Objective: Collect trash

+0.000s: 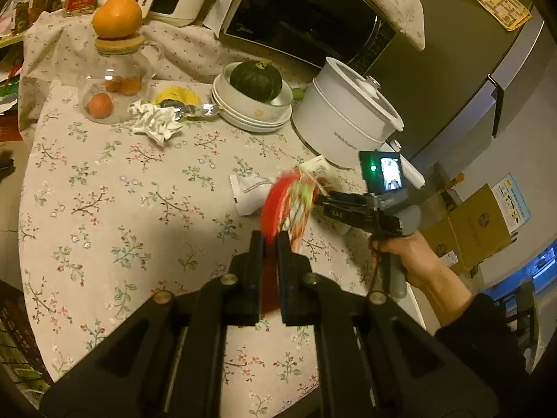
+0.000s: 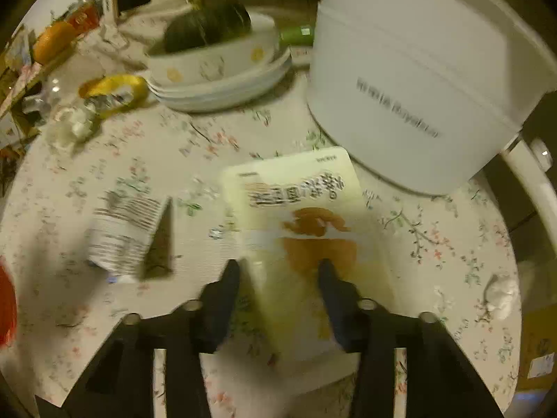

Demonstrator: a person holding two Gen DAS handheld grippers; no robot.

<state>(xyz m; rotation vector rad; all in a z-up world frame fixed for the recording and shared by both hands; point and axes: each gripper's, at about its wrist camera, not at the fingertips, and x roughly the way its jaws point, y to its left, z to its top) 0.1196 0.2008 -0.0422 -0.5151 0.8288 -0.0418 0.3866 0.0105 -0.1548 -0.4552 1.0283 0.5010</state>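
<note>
The right gripper (image 2: 278, 268) hung open over the cream packet (image 2: 299, 223) ahead, needing closure, while the left gripper (image 1: 269, 240) clamped a red wrapper (image 1: 278, 205).

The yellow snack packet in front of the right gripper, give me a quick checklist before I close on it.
1. Yellow snack packet between the jaws of the right gripper: ok.
2. Right jaws open wide enough: ok.
3. White pot apart from the fingers: ok, though close behind the packet.
4. Left gripper holding the red wrapper: ok, jaws shut on it.
5. Printed white wrapper outside the grasp: ok, lying to the left.
6. Fingertips touching the packet: cannot tell, picture blurred.
</note>
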